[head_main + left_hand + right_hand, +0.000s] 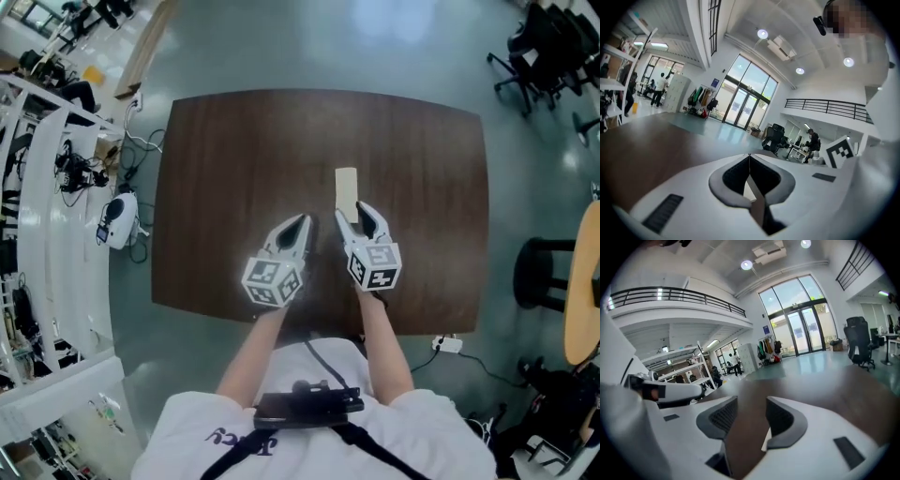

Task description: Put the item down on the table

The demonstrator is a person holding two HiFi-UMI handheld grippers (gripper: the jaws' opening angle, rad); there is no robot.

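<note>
Right gripper (356, 214), white with dark grey pads and a marker cube at its rear, sits over the near middle of the dark brown wooden table (234, 159). Its jaws stand spread. In the right gripper view (751, 414) only the brown tabletop fills the gap between the pads, and nothing is pinched. The pale beige rectangular block (346, 186) lies flat on the table, running lengthwise away from the person. Its near end reaches in between the tips of the spread jaws, and the rest lies bare ahead of them. In the right gripper view a thin pale sliver shows low against the inner edge of one jaw; whether that is the block cannot be told.

The left gripper (302, 221) is just beside the right one, angled toward the block but apart from it. Its jaws are pressed together, the tips meeting along a fine seam in the left gripper view (749, 159), with nothing held.

Bare forearms reach from a white shirt (412, 431) at the bottom of the head view. White shelving (37, 216) stands on the left and black office chairs (544, 47) at the upper right.
</note>
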